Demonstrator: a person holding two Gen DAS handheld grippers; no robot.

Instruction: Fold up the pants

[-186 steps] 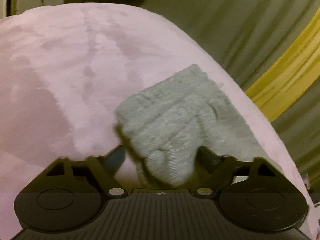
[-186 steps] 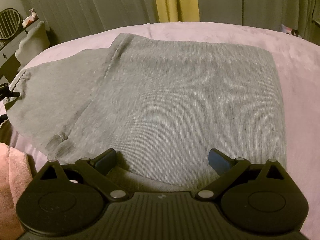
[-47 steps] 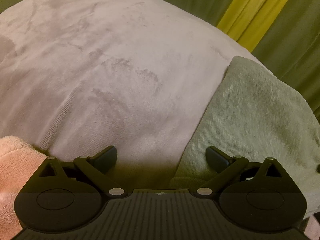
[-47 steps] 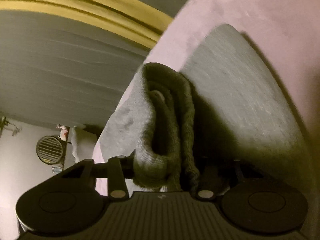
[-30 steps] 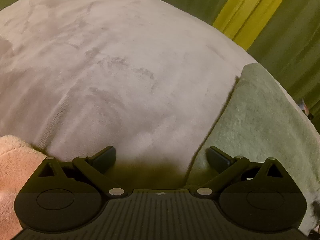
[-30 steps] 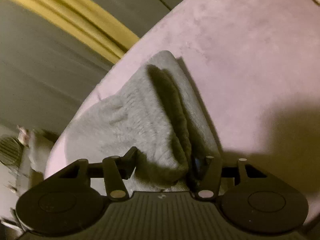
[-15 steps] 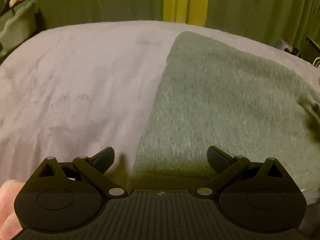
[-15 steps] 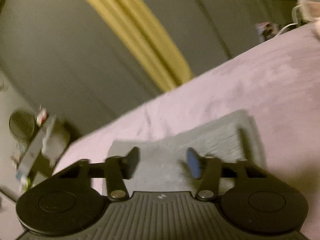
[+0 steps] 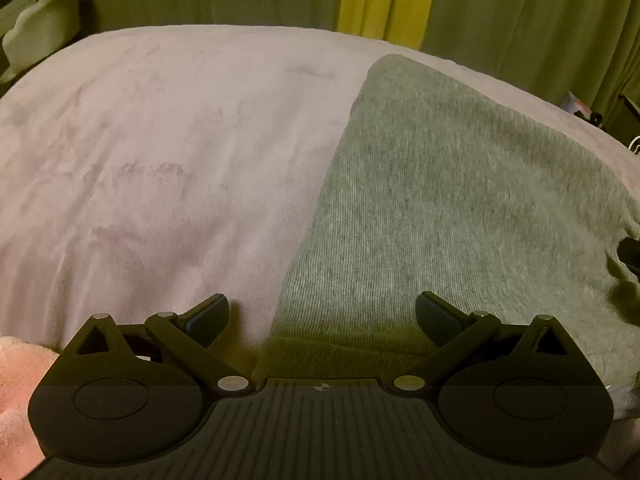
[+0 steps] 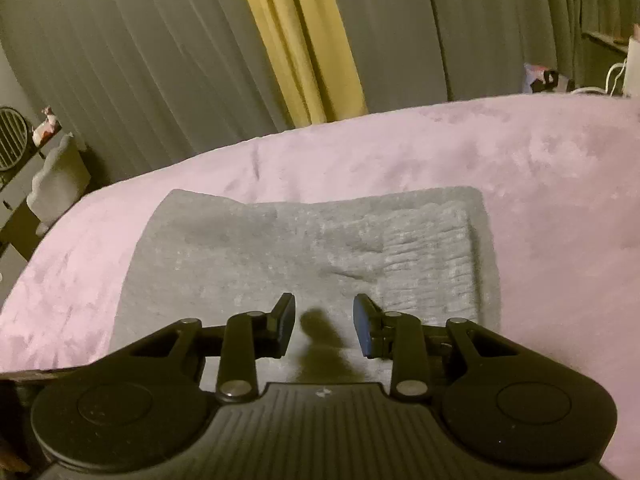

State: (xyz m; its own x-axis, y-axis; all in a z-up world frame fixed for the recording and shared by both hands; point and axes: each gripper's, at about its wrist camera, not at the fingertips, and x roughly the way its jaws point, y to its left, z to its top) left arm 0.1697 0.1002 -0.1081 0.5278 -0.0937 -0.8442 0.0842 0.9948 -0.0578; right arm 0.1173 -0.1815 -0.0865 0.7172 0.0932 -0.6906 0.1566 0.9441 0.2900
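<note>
The grey pants (image 10: 312,248) lie folded into a flat rectangle on the pink bed cover (image 10: 540,184). In the left wrist view the pants (image 9: 460,200) fill the right half, with their left edge running down towards me. My left gripper (image 9: 322,312) is open wide and empty, low over the near left edge of the pants. My right gripper (image 10: 324,320) is partly open and empty, held above the near edge of the folded pants, apart from the cloth.
A pink fluffy cloth (image 9: 16,392) sits at the near left. Dark curtains with a yellow strip (image 10: 304,40) hang behind the bed. A shelf with a fan (image 10: 12,140) stands at the left; small items (image 10: 544,76) lie at the far right.
My right gripper has let go of the folded pants and risen above them; they now lie flat. My left gripper has swung right, over the pants' left edge.
</note>
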